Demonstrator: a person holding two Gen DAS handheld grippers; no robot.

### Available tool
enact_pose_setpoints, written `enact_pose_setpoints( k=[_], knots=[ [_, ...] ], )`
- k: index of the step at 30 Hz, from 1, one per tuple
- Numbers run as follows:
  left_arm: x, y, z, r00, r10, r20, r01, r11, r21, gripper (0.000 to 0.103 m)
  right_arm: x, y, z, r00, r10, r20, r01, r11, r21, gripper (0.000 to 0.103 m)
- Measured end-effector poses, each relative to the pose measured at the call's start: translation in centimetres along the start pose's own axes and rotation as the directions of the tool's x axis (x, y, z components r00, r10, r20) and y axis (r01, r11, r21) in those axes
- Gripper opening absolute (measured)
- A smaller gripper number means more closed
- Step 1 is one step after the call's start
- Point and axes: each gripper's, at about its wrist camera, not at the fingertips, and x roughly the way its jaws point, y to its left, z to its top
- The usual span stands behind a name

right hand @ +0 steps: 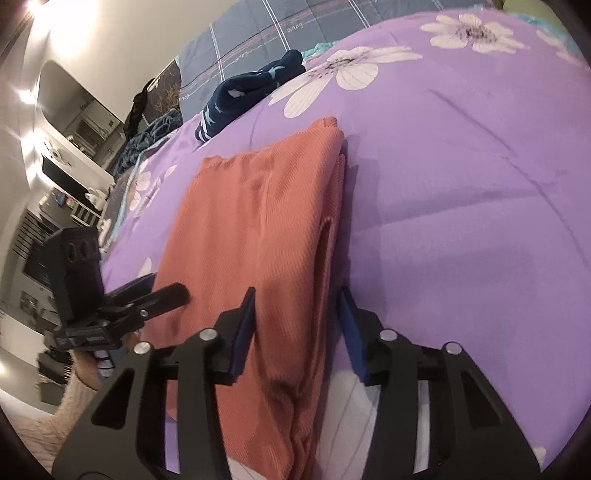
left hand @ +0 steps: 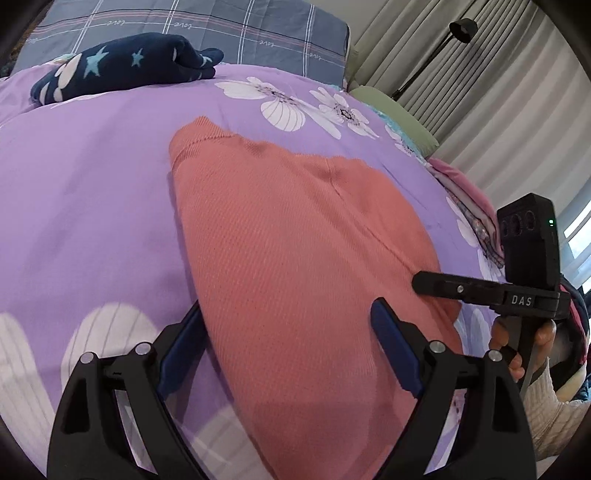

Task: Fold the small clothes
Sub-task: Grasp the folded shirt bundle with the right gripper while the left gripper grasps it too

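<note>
A salmon-pink ribbed garment (left hand: 295, 236) lies folded in a long strip on the purple flowered bedspread (left hand: 92, 184); it also shows in the right wrist view (right hand: 258, 229). My left gripper (left hand: 288, 332) is open, its jaws straddling the garment's near end without holding it. My right gripper (right hand: 297, 317) is open, its jaws on either side of the garment's thick folded edge. The right gripper shows in the left wrist view (left hand: 436, 284) at the garment's right edge. The left gripper shows in the right wrist view (right hand: 162, 291) at the left edge.
A folded navy garment with stars (left hand: 122, 66) lies at the far side of the bed, also seen in the right wrist view (right hand: 251, 92). A grey checked pillow (left hand: 221, 33) is behind it. Folded pink clothes (left hand: 469, 195) and a green cushion (left hand: 399, 114) lie right, by curtains.
</note>
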Motion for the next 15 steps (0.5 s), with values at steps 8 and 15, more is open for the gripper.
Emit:
enact_pose_setpoints(
  k=[8,15],
  knots=[
    [0.3,0.2,0.3,0.998,-0.058,-0.006,0.059,0.998,0.019,0.1,0.8,0.3,0.1,1.0,0.005,0.001,-0.004,1.0,-0.015,0.042],
    [1.1,-1.3,0.6,1.0,0.007,-0.021,-0.005,0.997,0.083,0.1,1.2,0.2,0.4,1.0,0.022,-0.003,-0.023,1.0,-0.007,0.042]
  ],
)
